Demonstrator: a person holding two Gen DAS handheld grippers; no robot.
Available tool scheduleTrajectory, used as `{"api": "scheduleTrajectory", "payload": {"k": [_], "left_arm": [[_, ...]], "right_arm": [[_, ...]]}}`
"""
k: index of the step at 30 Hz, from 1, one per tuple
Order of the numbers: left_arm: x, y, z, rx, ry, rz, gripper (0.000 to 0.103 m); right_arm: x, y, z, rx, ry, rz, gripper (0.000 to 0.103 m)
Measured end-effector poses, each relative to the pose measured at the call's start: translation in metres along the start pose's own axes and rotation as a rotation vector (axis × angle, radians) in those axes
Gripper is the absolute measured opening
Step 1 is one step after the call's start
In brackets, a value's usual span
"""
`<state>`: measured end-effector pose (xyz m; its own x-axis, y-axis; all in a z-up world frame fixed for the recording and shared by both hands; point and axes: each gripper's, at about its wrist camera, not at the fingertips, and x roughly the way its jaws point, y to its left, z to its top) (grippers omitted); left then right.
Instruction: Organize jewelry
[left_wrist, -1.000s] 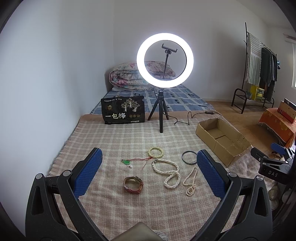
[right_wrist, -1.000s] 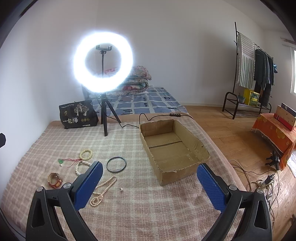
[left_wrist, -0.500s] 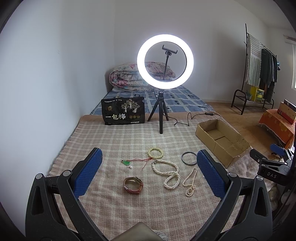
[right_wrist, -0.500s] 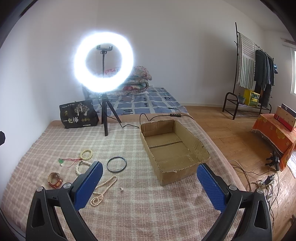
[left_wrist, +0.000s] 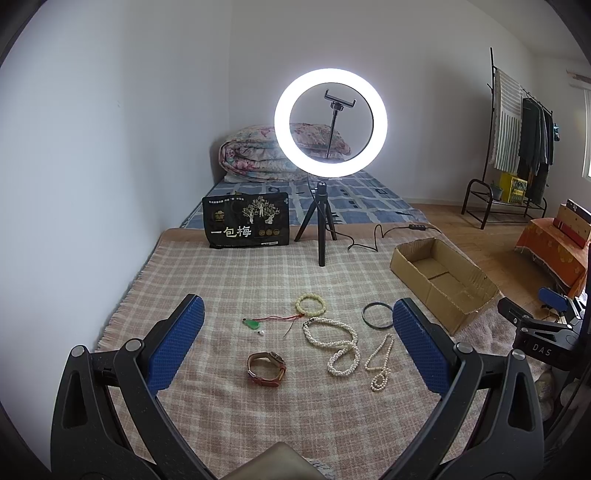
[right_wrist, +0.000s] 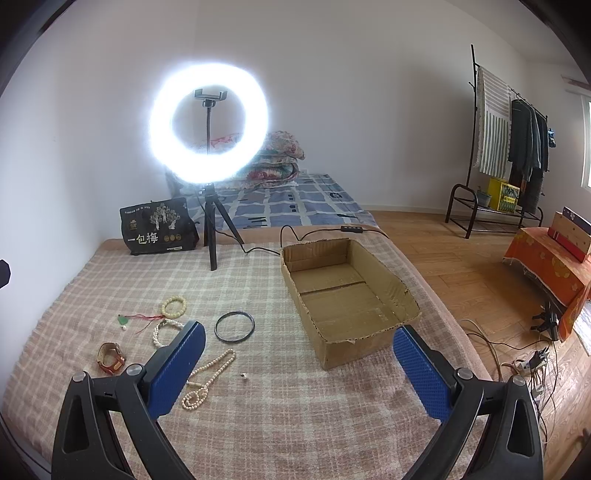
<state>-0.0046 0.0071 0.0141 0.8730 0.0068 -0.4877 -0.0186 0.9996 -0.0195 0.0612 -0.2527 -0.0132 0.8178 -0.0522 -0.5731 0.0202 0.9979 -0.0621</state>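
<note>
Jewelry lies on a checked blanket (left_wrist: 229, 280): a brown-strap watch (left_wrist: 266, 369), a thick pearl necklace (left_wrist: 334, 343), a thin pearl strand (left_wrist: 380, 363), a black bangle (left_wrist: 376, 314), a cream bead bracelet (left_wrist: 311, 304) and a green pendant on red cord (left_wrist: 253, 324). An open, empty cardboard box (right_wrist: 347, 291) stands to their right. My left gripper (left_wrist: 295, 343) is open and empty, above the jewelry. My right gripper (right_wrist: 295, 369) is open and empty, between the jewelry and the box. The watch (right_wrist: 110, 356), bangle (right_wrist: 235, 327) and thin strand (right_wrist: 207, 378) show in the right wrist view too.
A lit ring light on a tripod (left_wrist: 322, 236) stands behind the jewelry, its cable (right_wrist: 266, 247) running past the box. A black printed bag (left_wrist: 245, 225) leans at the back. A small loose bead (right_wrist: 243, 376) lies on the blanket. A wall bounds the left side.
Both grippers have drifted very slightly; the jewelry and box have not moved.
</note>
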Motion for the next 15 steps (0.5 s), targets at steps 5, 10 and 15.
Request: {"api": "scheduleTrajectory", "payload": {"k": [5,10,15], "left_arm": [[-0.0006,-0.0001,0.0003,-0.002,-0.001,-0.001,0.103],[-0.0003,0.0005,-0.0001,-0.001,-0.001,-0.001,0.103],[0.0000,0.0006,-0.0006,-0.002,-0.001,-0.001,0.103]], "right_arm": [[0.0002,0.0003,0.0002,-0.001,0.000,0.001,0.103],[-0.0003,0.0016,-0.0001,-0.002,0.000,0.001,0.103],[-0.0003,0.0018,0.0000,-0.001,0.000,0.002,0.103]]}}
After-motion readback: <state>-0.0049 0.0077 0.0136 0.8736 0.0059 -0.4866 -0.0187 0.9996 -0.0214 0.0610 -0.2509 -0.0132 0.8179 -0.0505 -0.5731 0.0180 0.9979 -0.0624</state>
